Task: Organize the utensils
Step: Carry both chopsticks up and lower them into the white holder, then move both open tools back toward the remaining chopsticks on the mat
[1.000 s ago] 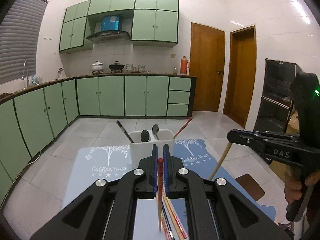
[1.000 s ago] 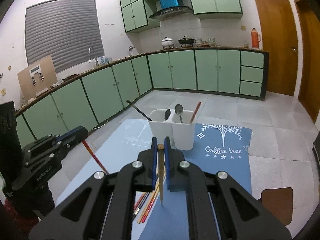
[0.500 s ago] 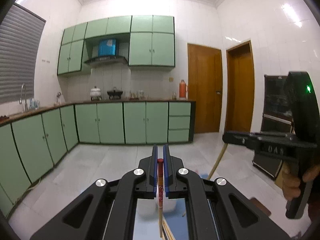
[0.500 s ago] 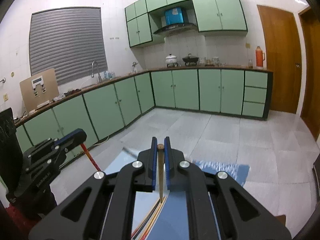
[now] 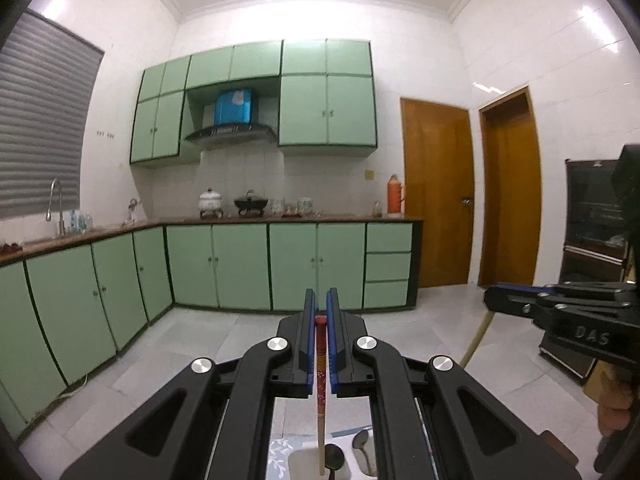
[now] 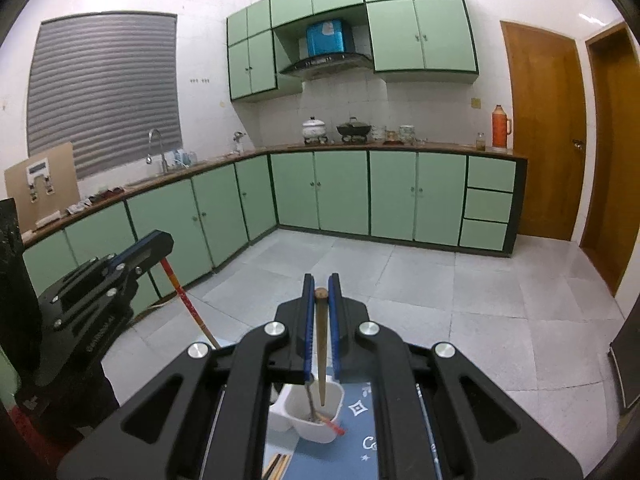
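My left gripper [image 5: 321,300] is shut on a red-topped chopstick [image 5: 321,364] that hangs tip-down. Its pale tip is over the white two-compartment holder [image 5: 298,460], where two spoons [image 5: 334,456] stand. My right gripper [image 6: 320,284] is shut on a brown wooden chopstick [image 6: 321,352], whose point hangs above the holder [image 6: 318,433]. That compartment contains a spoon handle and a red-tipped chopstick. Each view also shows the other gripper from the side: the right gripper [image 5: 494,303] with its tan chopstick [image 5: 475,340], and the left gripper [image 6: 162,242] with its red chopstick [image 6: 188,304].
The holder stands on a blue printed mat [image 6: 362,436]. Several loose chopsticks [image 6: 276,465] lie on the mat nearer to me. Green kitchen cabinets [image 6: 340,196], a tiled floor and two wooden doors are far behind. A person's hand [image 5: 614,412] holds the right gripper's handle.
Both grippers rose and moved forward, each keeping its chopstick. The holder dropped from the middle of both views to the bottom edge, under the chopstick tips.
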`<state>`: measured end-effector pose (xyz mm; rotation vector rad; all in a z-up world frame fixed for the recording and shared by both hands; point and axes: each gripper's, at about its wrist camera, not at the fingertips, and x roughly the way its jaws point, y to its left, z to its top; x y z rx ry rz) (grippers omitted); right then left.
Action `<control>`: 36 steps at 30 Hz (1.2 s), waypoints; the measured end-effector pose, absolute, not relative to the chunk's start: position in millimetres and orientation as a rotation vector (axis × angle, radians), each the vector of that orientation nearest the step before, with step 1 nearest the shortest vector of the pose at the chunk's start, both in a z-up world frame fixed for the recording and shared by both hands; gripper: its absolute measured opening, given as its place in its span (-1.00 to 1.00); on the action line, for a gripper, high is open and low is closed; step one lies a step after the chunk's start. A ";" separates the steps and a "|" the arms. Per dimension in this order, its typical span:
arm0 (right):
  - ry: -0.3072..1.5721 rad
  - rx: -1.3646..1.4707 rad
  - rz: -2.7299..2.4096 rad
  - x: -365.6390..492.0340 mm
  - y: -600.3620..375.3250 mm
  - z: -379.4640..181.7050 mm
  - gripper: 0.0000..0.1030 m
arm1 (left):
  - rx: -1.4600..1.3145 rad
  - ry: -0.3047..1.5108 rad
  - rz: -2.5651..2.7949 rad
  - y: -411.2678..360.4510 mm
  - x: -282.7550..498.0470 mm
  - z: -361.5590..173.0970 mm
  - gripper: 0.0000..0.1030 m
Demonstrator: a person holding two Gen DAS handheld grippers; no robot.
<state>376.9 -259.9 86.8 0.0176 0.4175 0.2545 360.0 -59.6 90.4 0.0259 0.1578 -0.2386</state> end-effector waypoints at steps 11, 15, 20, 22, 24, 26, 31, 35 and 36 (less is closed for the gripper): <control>0.530 0.022 0.289 399.9 -247.3 32.2 -0.82 | 0.024 0.335 -0.240 -49.8 397.9 29.5 -0.73; 0.509 0.041 0.281 387.7 -249.1 35.2 -0.56 | 0.018 0.324 -0.243 -45.1 386.1 33.7 -0.49; 0.417 0.041 0.240 352.9 -262.3 50.1 -0.04 | -0.010 0.281 -0.236 -33.8 354.1 47.4 -0.14; 0.374 0.038 0.213 334.2 -267.2 51.7 0.17 | -0.017 0.260 -0.230 -29.8 338.7 49.9 0.02; 0.331 0.042 0.189 311.0 -272.0 51.2 0.36 | -0.019 0.236 -0.226 -25.4 317.3 50.1 0.11; 0.310 0.041 0.179 293.2 -275.7 47.6 0.44 | -0.017 0.224 -0.222 -24.3 298.1 47.7 0.18; 0.280 0.040 0.154 242.5 -276.4 27.7 0.74 | -0.018 0.262 -0.222 -18.5 252.0 26.9 0.32; 0.308 0.034 0.129 210.1 -274.1 -2.7 0.86 | 0.000 0.315 -0.209 -14.7 220.6 0.3 0.44; 0.328 0.042 0.122 202.4 -273.8 -14.0 0.87 | 0.002 0.326 -0.208 -14.3 213.6 -6.2 0.46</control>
